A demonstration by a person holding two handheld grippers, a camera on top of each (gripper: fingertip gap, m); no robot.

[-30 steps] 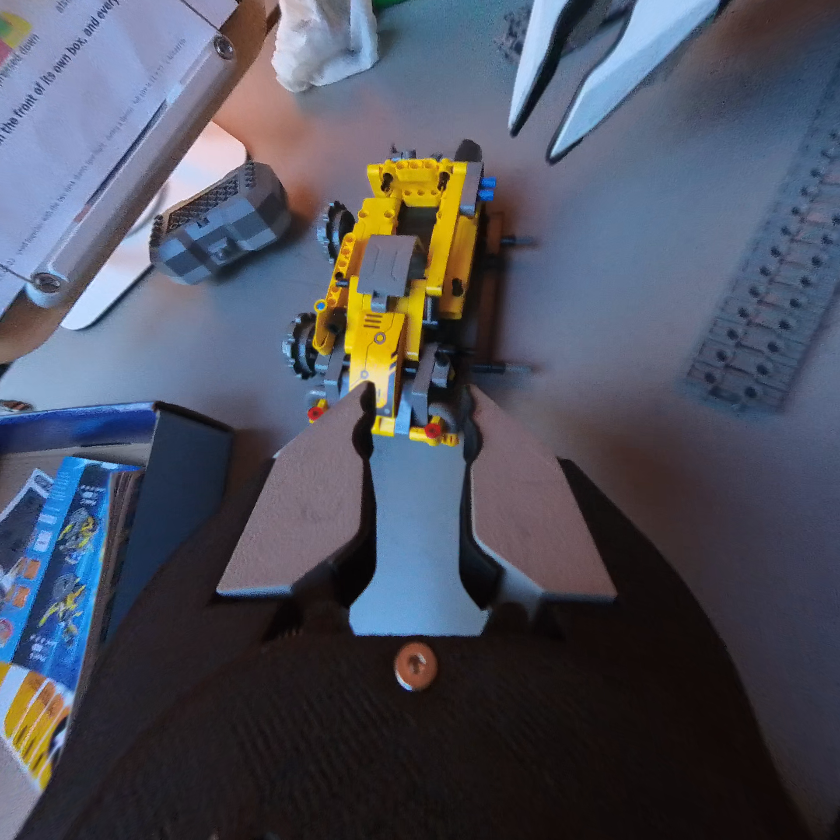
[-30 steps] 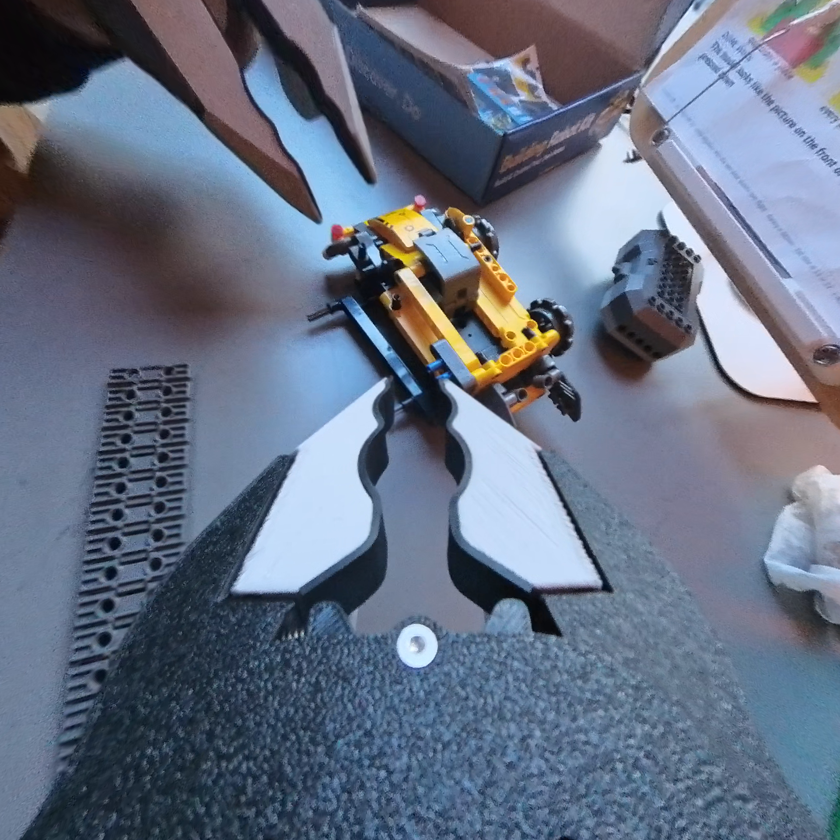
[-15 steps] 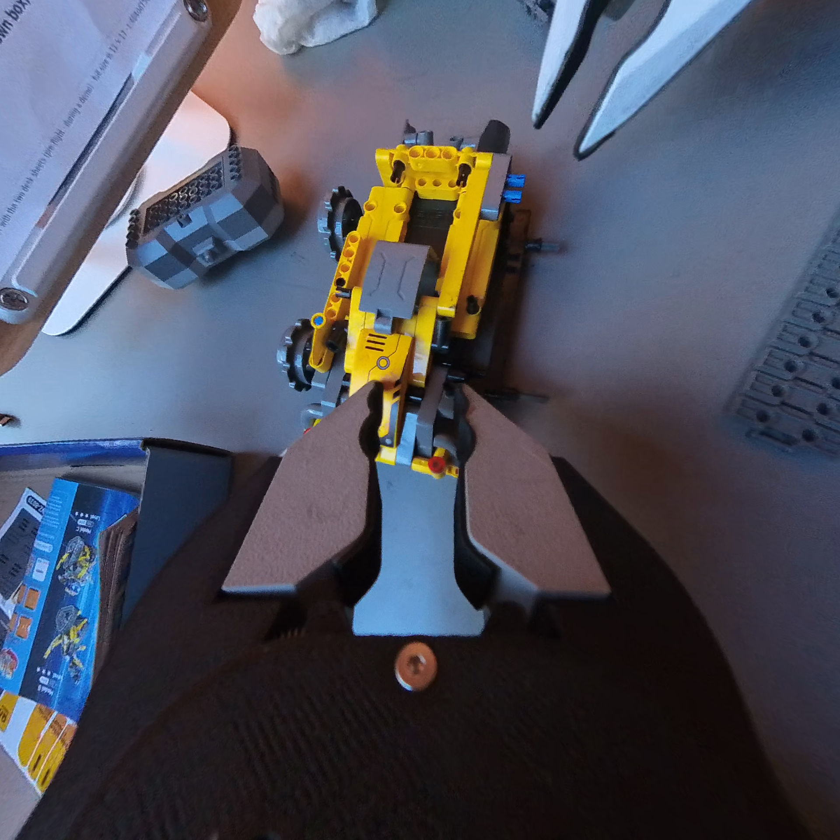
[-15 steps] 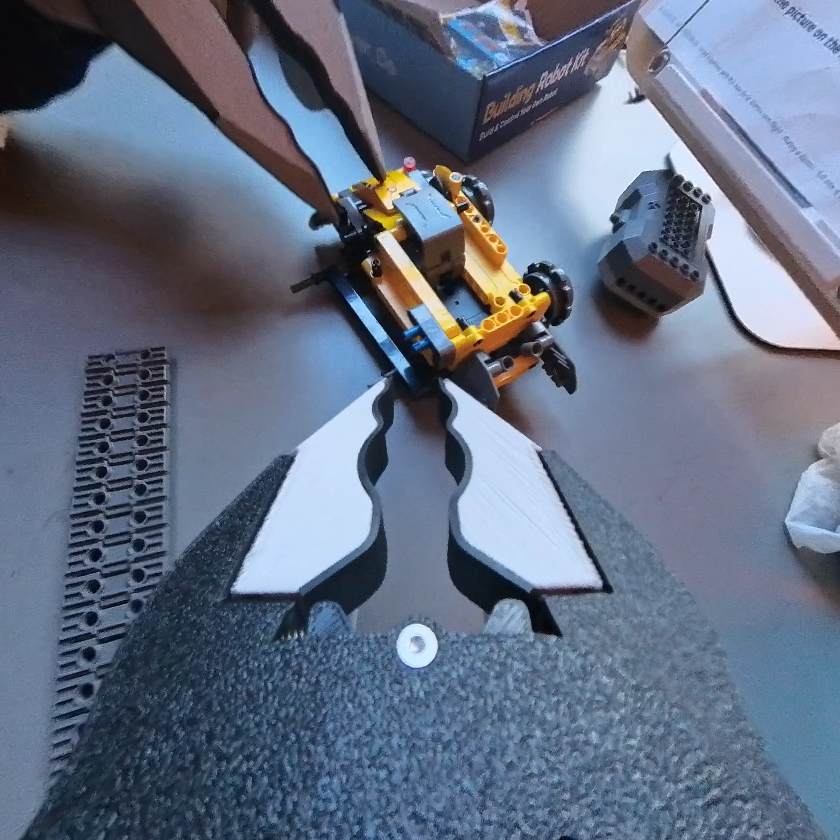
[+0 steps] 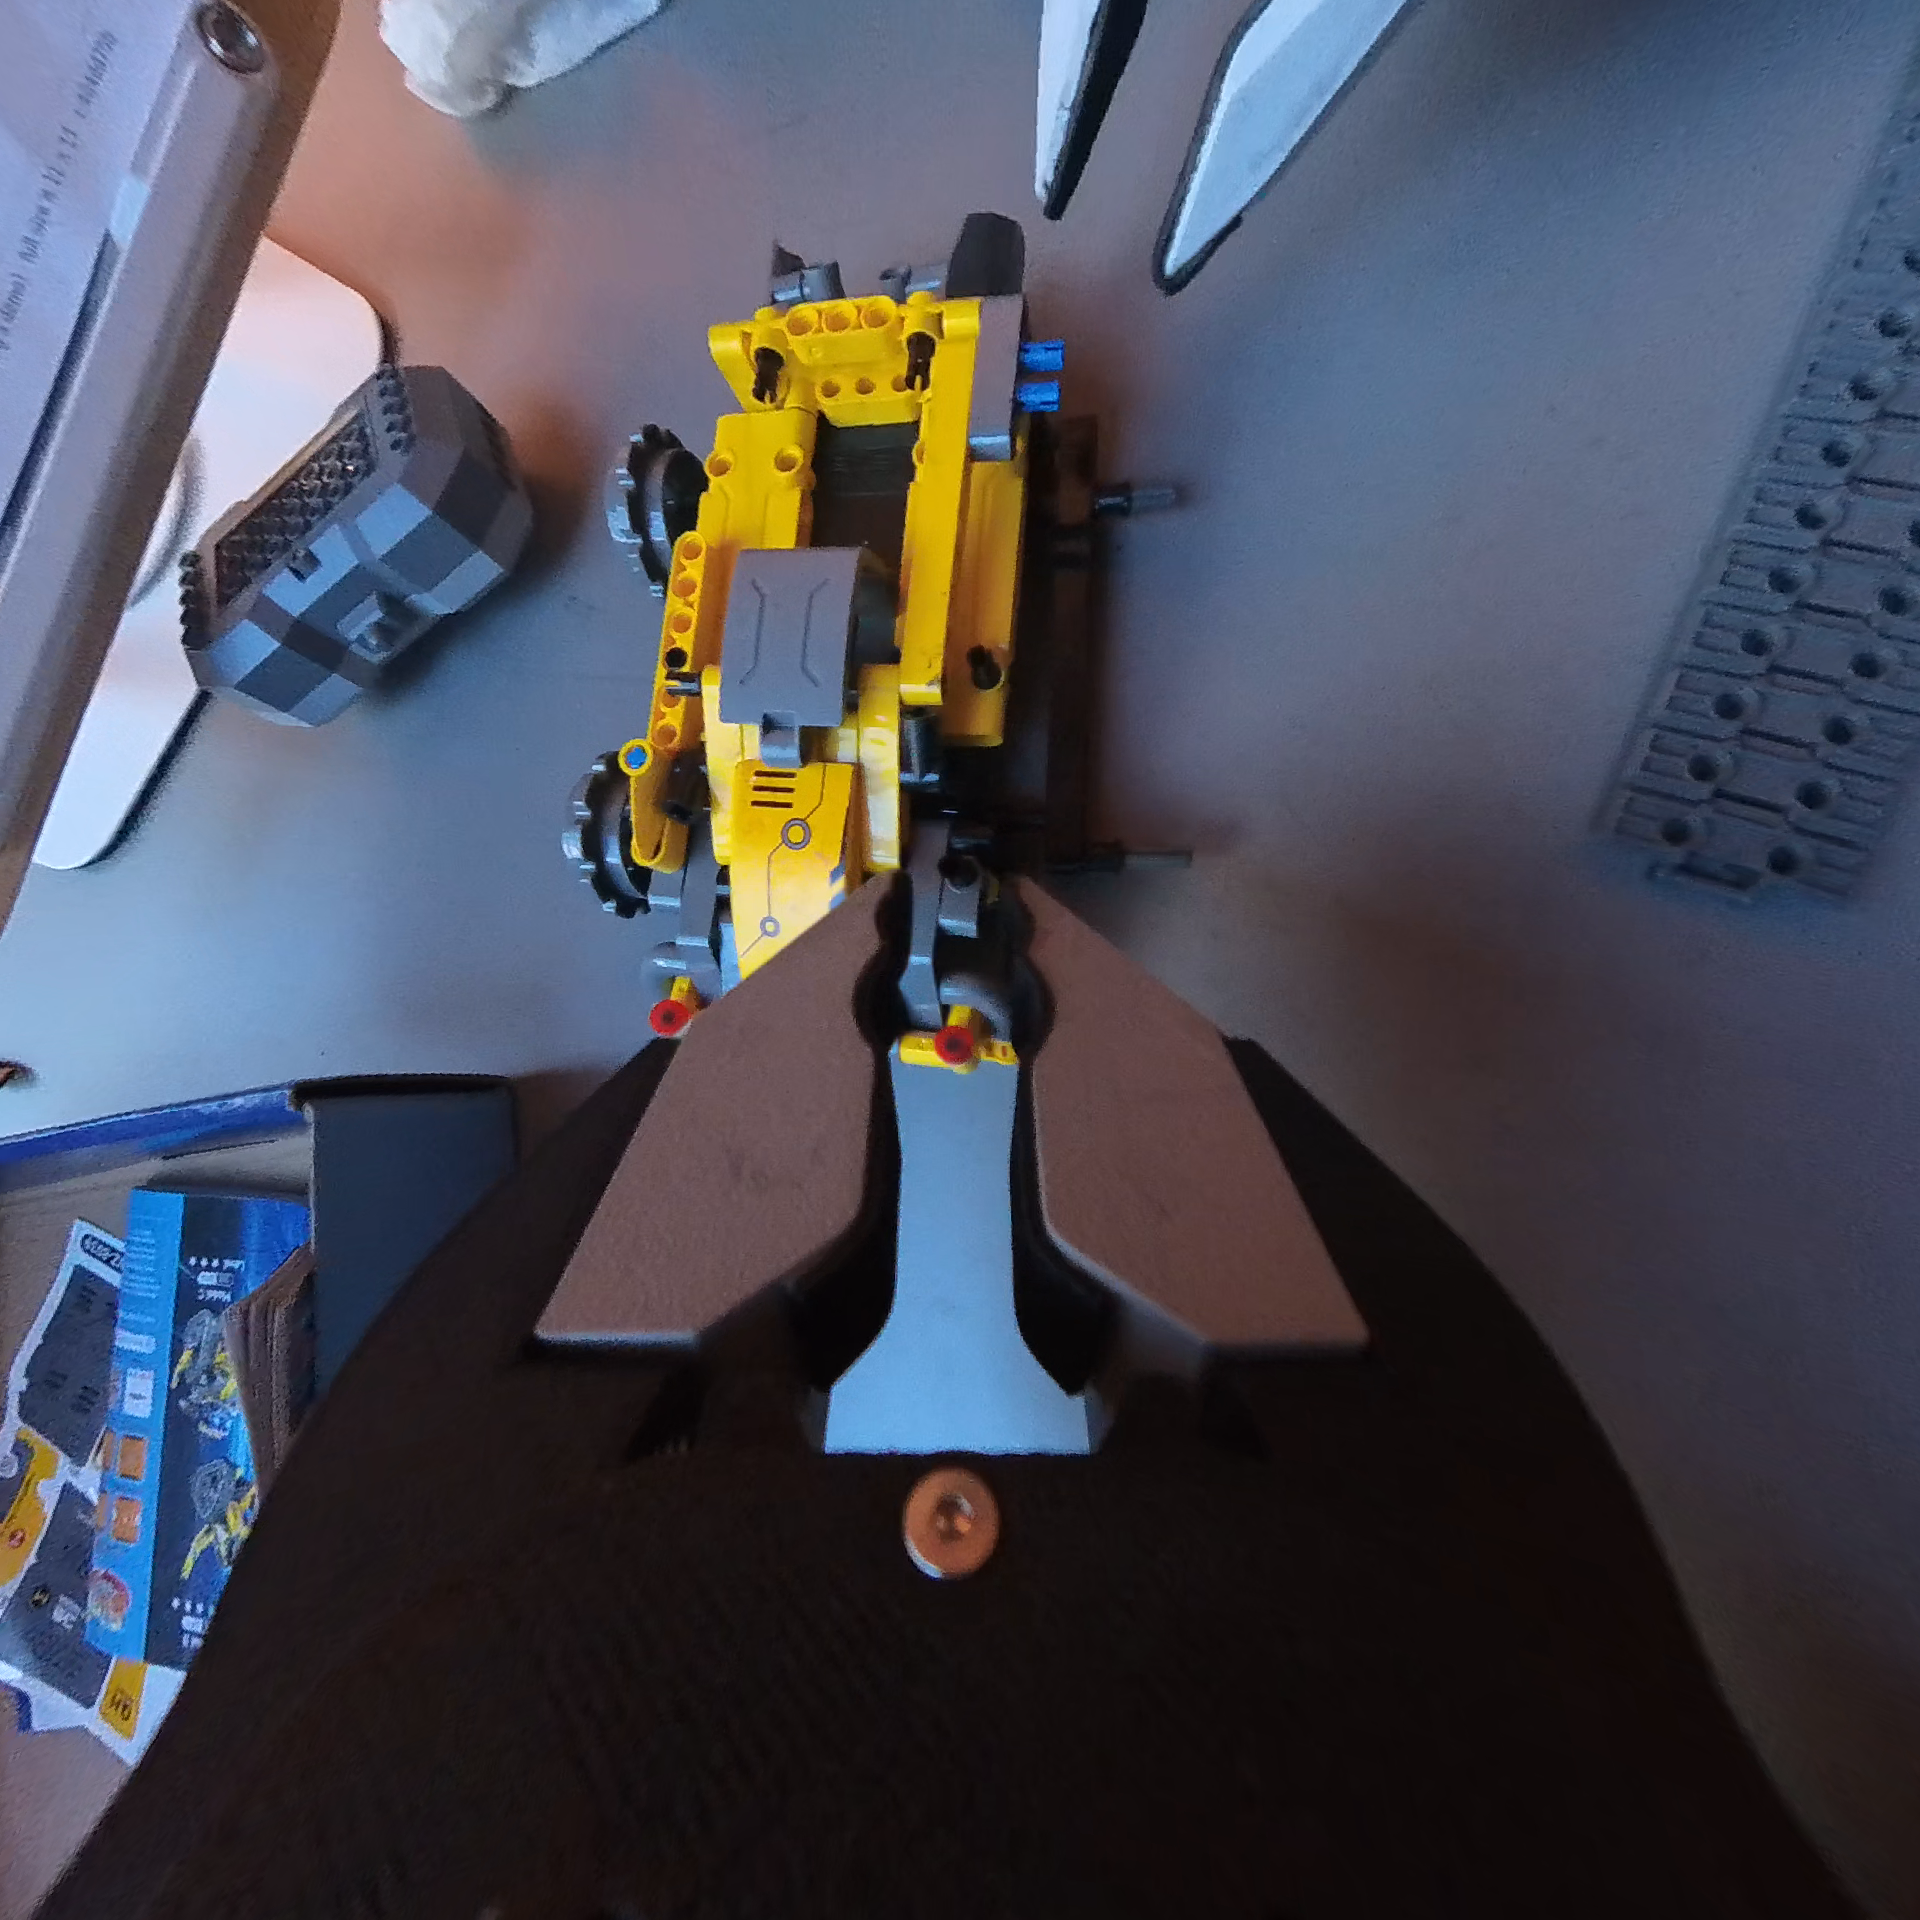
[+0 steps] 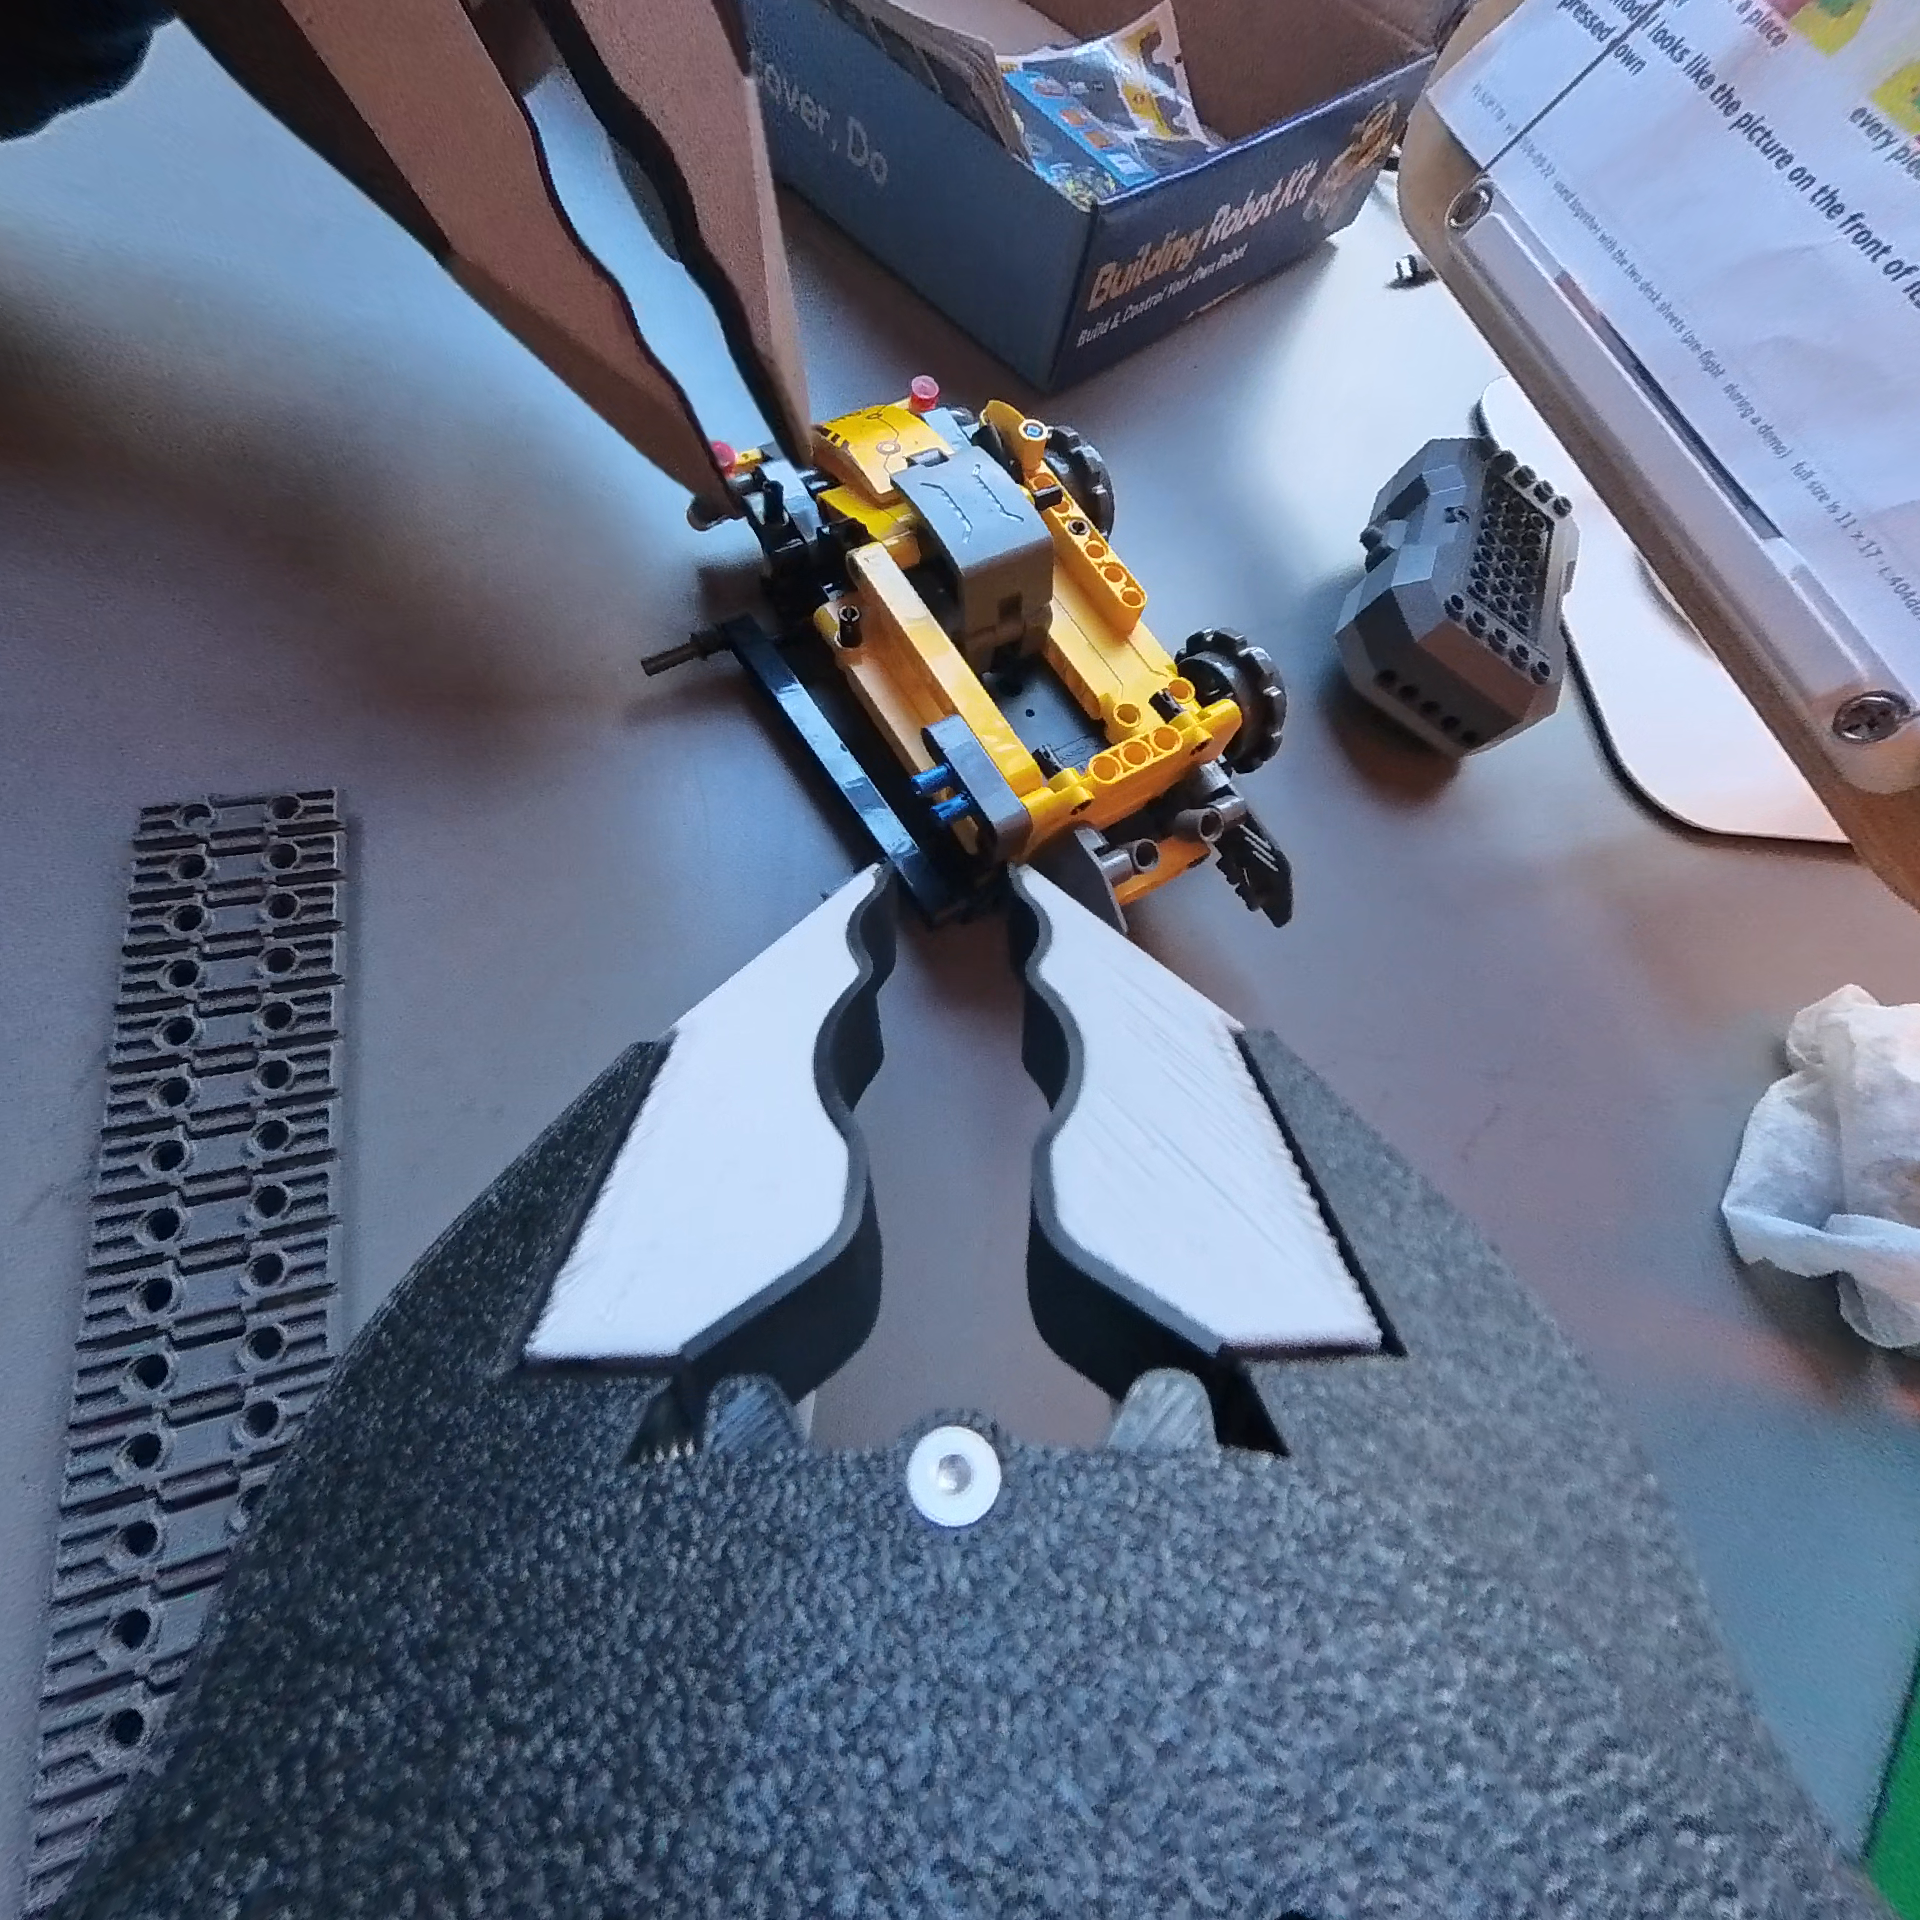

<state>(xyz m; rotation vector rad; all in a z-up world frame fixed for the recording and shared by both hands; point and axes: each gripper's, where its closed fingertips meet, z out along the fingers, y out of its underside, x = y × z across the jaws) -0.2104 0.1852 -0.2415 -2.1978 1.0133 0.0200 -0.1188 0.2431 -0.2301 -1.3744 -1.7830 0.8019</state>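
Observation:
A yellow and grey brick vehicle (image 5: pixel 831 623) with black toothed wheels lies on the grey table (image 5: pixel 1403 1039); it also shows in the right wrist view (image 6: pixel 987 644). My left gripper (image 5: pixel 954 904), with brown fingers, has closed on a grey part at the vehicle's front end, beside a red stud. It shows in the right wrist view (image 6: pixel 753 483) at that same end. My right gripper (image 6: pixel 948 883), with white fingers, is open and empty. Its tips sit at the vehicle's rear, astride the end of a black beam. It shows in the left wrist view (image 5: pixel 1112 239) just behind the vehicle.
A grey track strip (image 6: pixel 187 1195) lies left of my right gripper. A grey studded block (image 6: pixel 1455 623) sits right of the vehicle. An open blue box (image 6: pixel 1091 208) with booklets stands behind. A crumpled white tissue (image 6: pixel 1849 1174) lies at right. A stand holding a printed sheet (image 6: pixel 1662 260) leans over the table. Tip to tip, the grippers are about 12 centimetres apart. It is some 15 centimetres from my right tips to the grey studded block (image 6: pixel 1455 623). My left wrist view (image 5: pixel 417 429) looks at it from another angle.
My left gripper has moved onto the vehicle's front end and its fingers have narrowed around the grey part. My right gripper has come closer to the rear and stays open.

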